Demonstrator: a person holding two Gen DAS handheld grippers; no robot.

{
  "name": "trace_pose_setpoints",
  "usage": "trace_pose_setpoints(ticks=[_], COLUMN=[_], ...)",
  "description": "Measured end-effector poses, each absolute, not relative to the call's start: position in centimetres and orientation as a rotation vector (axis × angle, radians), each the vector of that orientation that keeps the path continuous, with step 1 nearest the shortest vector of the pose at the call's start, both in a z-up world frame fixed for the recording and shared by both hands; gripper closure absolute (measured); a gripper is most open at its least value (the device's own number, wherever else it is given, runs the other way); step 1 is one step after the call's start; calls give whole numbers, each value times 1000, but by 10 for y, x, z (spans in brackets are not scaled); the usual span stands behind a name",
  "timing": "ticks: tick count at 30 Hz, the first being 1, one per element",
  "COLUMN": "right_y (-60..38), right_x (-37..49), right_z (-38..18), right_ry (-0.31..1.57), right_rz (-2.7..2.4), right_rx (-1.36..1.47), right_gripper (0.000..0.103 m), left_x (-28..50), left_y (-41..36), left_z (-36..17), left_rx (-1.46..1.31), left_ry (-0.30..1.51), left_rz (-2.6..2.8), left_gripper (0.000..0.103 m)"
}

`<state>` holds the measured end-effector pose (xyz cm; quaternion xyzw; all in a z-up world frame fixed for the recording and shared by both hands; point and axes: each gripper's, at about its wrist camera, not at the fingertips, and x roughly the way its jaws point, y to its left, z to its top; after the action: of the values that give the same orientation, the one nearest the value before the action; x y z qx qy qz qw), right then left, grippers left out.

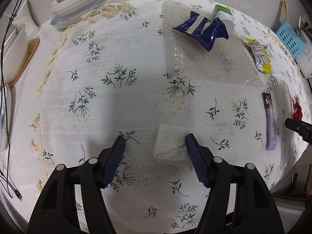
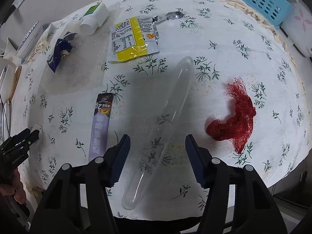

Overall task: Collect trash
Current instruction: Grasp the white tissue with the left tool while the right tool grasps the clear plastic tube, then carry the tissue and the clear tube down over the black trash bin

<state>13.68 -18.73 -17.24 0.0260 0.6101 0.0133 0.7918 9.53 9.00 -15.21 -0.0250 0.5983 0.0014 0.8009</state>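
Over a floral tablecloth, both grippers point steeply down: the left gripper stands with jaws spread, a white tissue touching its right finger, while the right gripper straddles, jaws apart, a clear plastic tube; red netting lies at three o'clock.

Home dining table: floral tablecloth, dishes.
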Motion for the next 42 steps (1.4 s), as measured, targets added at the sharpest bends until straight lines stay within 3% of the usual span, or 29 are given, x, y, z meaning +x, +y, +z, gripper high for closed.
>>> trace_pose_setpoints(ticks=[10, 13, 17, 42], right_y=[-191, -191, -194, -200], right_x=[143, 145, 147, 128], right_z=[-181, -181, -181, -134], right_ry=[1361, 1369, 1385, 1279], right_rz=[-3, -19, -29, 32], right_rx=[111, 113, 133, 92], right_gripper=[62, 74, 75, 77], left_x=[92, 94, 94, 79], left_y=[81, 81, 82, 57], left_z=[-150, -150, -149, -108], left_rx=[-97, -126, -156, -145], left_ry=[1315, 1327, 1324, 1206], left_rz=[-24, -35, -41, -80], left_gripper=[70, 80, 91, 93])
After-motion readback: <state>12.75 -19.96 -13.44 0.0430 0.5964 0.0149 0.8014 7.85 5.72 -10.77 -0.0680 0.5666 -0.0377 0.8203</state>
